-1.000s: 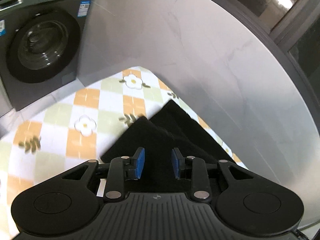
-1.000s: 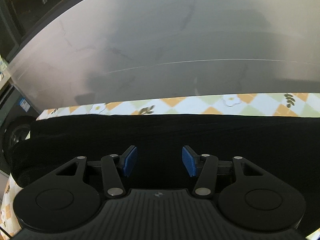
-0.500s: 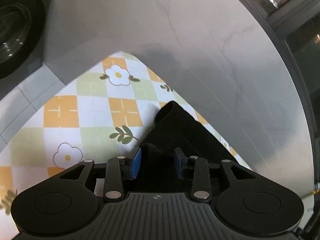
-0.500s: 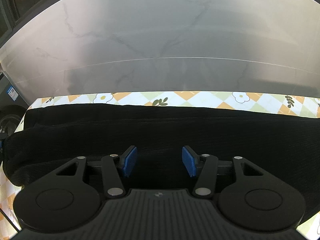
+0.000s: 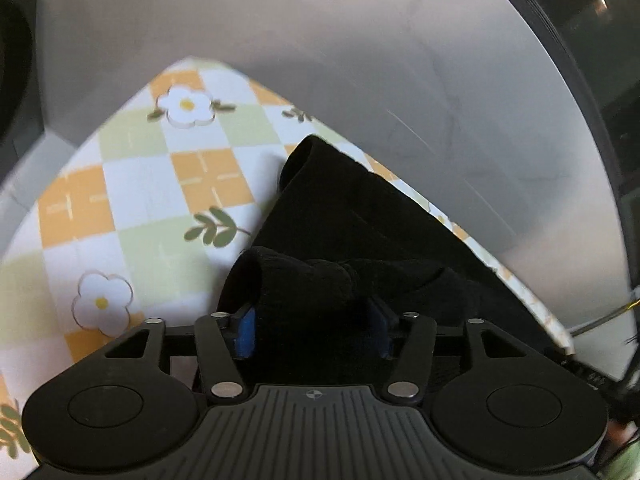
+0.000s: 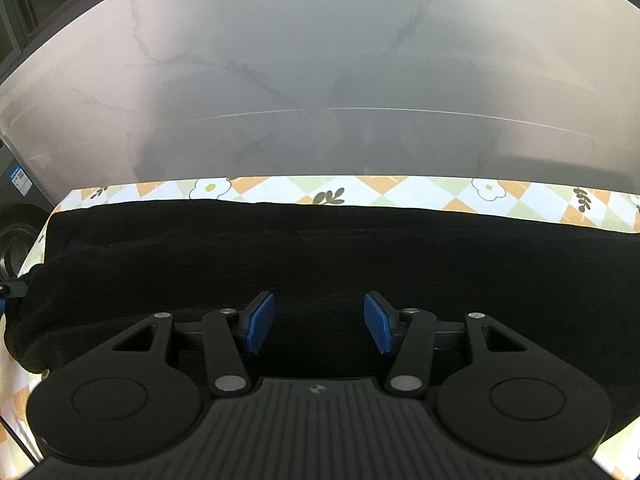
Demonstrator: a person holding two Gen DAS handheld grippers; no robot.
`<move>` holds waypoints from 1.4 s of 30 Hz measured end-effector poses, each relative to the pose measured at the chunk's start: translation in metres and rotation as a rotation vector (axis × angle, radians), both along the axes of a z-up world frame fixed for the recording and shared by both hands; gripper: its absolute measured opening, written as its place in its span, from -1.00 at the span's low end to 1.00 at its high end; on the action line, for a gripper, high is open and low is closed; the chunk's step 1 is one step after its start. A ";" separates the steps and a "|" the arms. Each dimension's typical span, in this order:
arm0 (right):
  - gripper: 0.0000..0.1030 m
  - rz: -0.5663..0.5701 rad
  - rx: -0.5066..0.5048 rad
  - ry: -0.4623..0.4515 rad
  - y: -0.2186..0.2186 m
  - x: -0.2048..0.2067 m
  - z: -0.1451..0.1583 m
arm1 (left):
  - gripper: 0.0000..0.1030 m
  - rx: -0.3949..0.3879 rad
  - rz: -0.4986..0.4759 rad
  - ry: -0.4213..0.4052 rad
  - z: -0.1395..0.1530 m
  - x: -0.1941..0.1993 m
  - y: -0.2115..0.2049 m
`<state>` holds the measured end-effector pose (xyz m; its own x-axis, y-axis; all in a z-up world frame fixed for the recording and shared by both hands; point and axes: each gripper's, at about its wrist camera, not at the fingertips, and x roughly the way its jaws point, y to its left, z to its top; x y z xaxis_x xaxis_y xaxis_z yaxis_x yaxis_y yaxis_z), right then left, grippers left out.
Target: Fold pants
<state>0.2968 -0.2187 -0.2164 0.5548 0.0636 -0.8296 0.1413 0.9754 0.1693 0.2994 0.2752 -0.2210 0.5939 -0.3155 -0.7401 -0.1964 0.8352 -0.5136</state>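
Black pants [image 6: 320, 248] lie folded lengthwise in a long band on a checked flower tablecloth [image 6: 400, 190], close to the wall. In the left wrist view one end of the pants [image 5: 360, 220] points away, and a rolled, bunched edge of it fills the gap of my left gripper [image 5: 312, 330]. Its jaws are opening, and the fabric hides part of the right blue pad [image 5: 378, 328]. My right gripper [image 6: 319, 322] stands open low over the middle of the band, with fabric below its pads and nothing pinched.
A grey marbled wall [image 6: 320, 80] rises right behind the table's far edge. A dark washing machine [image 5: 12, 80] shows at the left border. Bare tablecloth [image 5: 140, 184] lies to the left of the pants' end.
My left gripper has sunk onto the end of the pants and tipped downward, its jaws have widened, and bunched fabric now sits between them. The right gripper slid sideways along the band, jaws unchanged.
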 end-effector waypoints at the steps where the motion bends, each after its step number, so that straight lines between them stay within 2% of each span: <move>1: 0.03 0.001 -0.001 0.000 0.000 0.000 0.000 | -0.52 0.005 0.006 -0.014 0.003 -0.002 -0.001; 2: 0.03 0.001 0.000 0.001 0.001 0.000 -0.001 | -0.81 -0.001 0.014 -0.029 0.009 -0.005 0.000; 3: 0.03 0.000 0.004 0.001 0.000 0.001 -0.001 | -0.87 -0.027 0.022 -0.047 0.017 -0.012 0.003; 5: 0.03 -0.001 0.013 -0.003 -0.001 0.001 -0.001 | -0.90 -0.096 0.020 -0.135 0.042 -0.028 0.006; 7: 0.03 -0.003 0.016 -0.012 -0.003 0.000 0.000 | -0.90 -0.186 -0.049 -0.328 0.085 -0.049 0.006; 8: 0.03 -0.007 0.021 -0.016 -0.005 -0.001 -0.001 | -0.89 -0.191 -0.107 -0.430 0.107 -0.058 0.003; 10: 0.04 -0.024 0.032 -0.016 -0.011 -0.003 -0.004 | -0.89 -0.169 -0.134 -0.518 0.129 -0.059 0.002; 12: 0.03 -0.060 0.048 -0.006 -0.017 -0.002 -0.010 | -0.89 -0.131 -0.079 -0.492 0.130 -0.038 0.007; 15: 0.03 -0.120 0.080 -0.008 -0.027 -0.001 -0.016 | -0.89 -0.031 -0.006 -0.404 0.112 0.000 0.007; 18: 0.03 -0.136 0.035 -0.005 -0.032 0.002 -0.021 | -0.89 0.033 0.025 -0.330 0.085 0.034 0.001; 21: 0.03 -0.090 -0.045 -0.007 -0.033 0.009 -0.023 | -0.89 0.088 0.073 -0.276 0.063 0.057 0.000; 26: 0.03 0.077 -0.217 -0.061 -0.033 0.025 -0.024 | -0.89 0.075 0.125 -0.234 0.048 0.071 0.009; 29: 0.03 0.234 -0.255 -0.096 -0.033 0.038 -0.031 | -0.89 0.071 0.135 -0.228 0.048 0.067 0.010; 34: 0.03 0.468 -0.232 -0.077 -0.022 0.064 -0.046 | -0.88 0.068 0.181 -0.197 0.049 0.057 0.010; 37: 0.03 0.552 -0.237 -0.053 -0.018 0.074 -0.054 | -0.88 0.081 0.199 -0.189 0.053 0.051 0.008; 40: 0.04 0.571 -0.190 -0.039 -0.025 0.082 -0.059 | -0.88 0.065 0.224 -0.178 0.054 0.044 0.009; 42: -0.05 0.546 -0.113 -0.006 -0.035 0.087 -0.061 | -0.88 0.045 0.240 -0.167 0.054 0.039 0.010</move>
